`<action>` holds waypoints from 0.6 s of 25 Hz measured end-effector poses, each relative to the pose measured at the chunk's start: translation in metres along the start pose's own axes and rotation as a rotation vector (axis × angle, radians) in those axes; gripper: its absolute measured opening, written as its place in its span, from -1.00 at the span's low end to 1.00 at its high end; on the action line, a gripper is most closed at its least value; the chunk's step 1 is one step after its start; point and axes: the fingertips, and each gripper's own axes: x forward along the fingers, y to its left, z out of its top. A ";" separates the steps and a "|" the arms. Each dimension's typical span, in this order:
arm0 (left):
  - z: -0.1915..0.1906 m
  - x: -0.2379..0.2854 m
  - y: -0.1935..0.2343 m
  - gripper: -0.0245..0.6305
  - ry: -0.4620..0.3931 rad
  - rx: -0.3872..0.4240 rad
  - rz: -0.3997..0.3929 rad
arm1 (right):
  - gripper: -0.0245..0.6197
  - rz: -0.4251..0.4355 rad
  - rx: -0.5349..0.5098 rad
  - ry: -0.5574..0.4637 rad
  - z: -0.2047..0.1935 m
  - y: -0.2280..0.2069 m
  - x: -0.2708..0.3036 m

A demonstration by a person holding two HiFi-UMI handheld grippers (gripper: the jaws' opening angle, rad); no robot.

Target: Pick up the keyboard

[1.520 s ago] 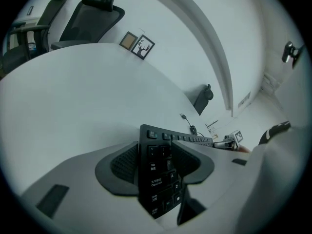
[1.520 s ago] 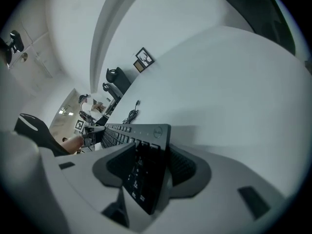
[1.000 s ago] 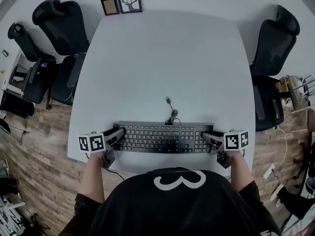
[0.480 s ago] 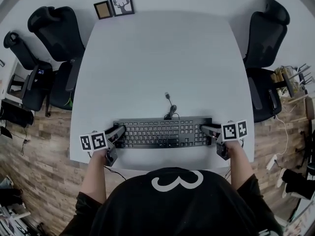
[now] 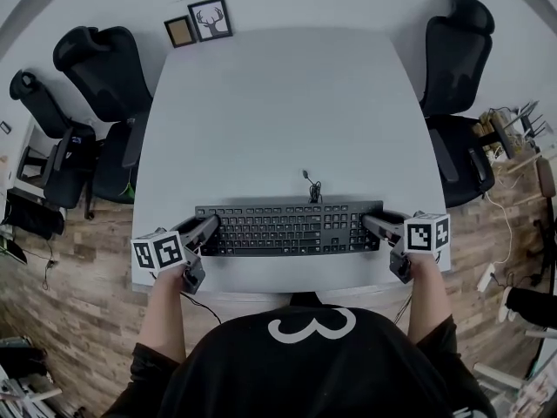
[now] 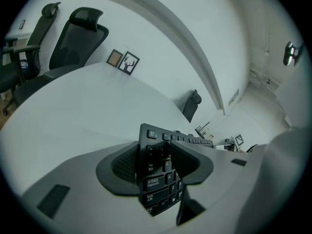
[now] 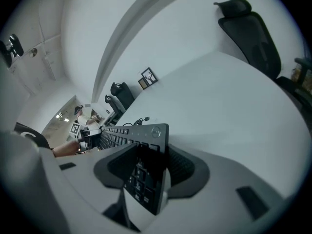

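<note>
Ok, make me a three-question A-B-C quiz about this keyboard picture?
1. Where does the cable leave the keyboard? A far side B near side C left end
2. How many picture frames are by the table's far corner? A one B two C four
3. What are the left gripper and right gripper doing? A hanging open B clamping keyboard ends C holding chairs
Answers: 1 A, it curls toward the table's middle. 2 B, a pair shows there. 3 B, keys sit pinched between both jaw pairs.

The keyboard (image 5: 287, 227) has both ends hidden inside the left gripper (image 5: 207, 228) and right gripper (image 5: 372, 224) clamped on it. At 6 o'clock the table (image 5: 278, 120) edge vanishes under the person's black shirt (image 5: 305, 377).
</note>
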 end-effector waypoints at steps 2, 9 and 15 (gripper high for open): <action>0.013 -0.012 -0.015 -0.31 -0.036 0.039 -0.018 | -0.35 0.003 -0.019 -0.043 0.006 0.013 -0.016; 0.069 -0.070 -0.058 -0.31 -0.185 0.165 -0.086 | -0.36 0.003 -0.127 -0.216 0.042 0.079 -0.065; 0.102 -0.113 -0.109 -0.31 -0.302 0.254 -0.151 | -0.37 -0.017 -0.253 -0.368 0.069 0.130 -0.125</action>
